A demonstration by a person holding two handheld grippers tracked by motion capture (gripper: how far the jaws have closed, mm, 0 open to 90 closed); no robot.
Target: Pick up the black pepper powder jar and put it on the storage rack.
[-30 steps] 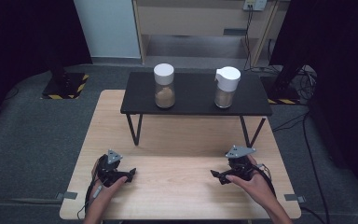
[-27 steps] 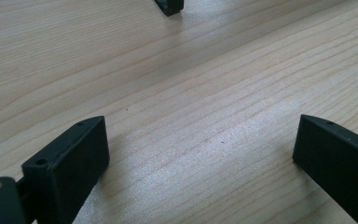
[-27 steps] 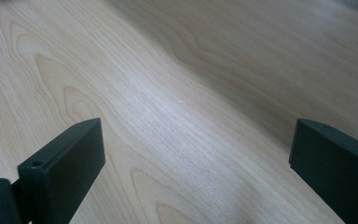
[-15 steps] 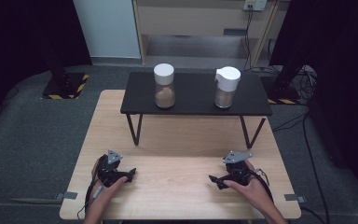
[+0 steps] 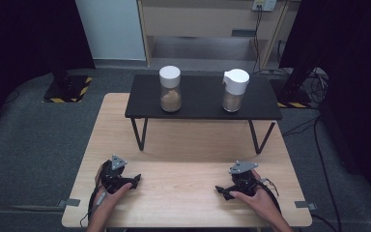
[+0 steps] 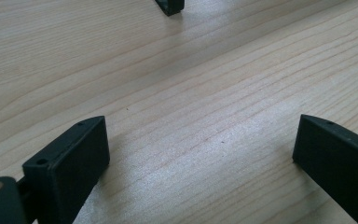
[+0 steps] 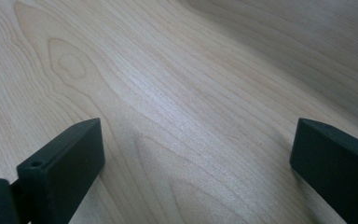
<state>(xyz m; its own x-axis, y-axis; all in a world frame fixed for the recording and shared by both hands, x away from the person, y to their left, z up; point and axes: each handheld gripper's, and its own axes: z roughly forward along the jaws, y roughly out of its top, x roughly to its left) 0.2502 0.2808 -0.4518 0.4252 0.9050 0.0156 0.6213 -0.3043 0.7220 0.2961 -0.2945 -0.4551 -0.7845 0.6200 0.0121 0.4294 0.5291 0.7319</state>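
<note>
Two clear jars half filled with brown powder stand on a low black shelf (image 5: 203, 108) at the far side of the wooden table (image 5: 188, 145): one with a round white lid (image 5: 170, 89) on the left, one with a white spouted lid (image 5: 235, 90) on the right. My left gripper (image 5: 136, 180) rests near the table's front left, held by a hand, jaws wide apart over bare wood (image 6: 200, 144). My right gripper (image 5: 219, 190) lies at the front right, also open with nothing between its jaws (image 7: 196, 154). Both jars are far from both grippers.
The shelf's black legs (image 5: 140, 134) stand on the table between the grippers and the jars; one foot (image 6: 170, 6) shows at the top of the left gripper view. Grey carpet surrounds the table. A wooden cabinet (image 5: 207, 19) and cables (image 5: 314, 87) lie beyond.
The right gripper has slid slightly toward the front edge and a bit left. The left gripper has stayed where it was.
</note>
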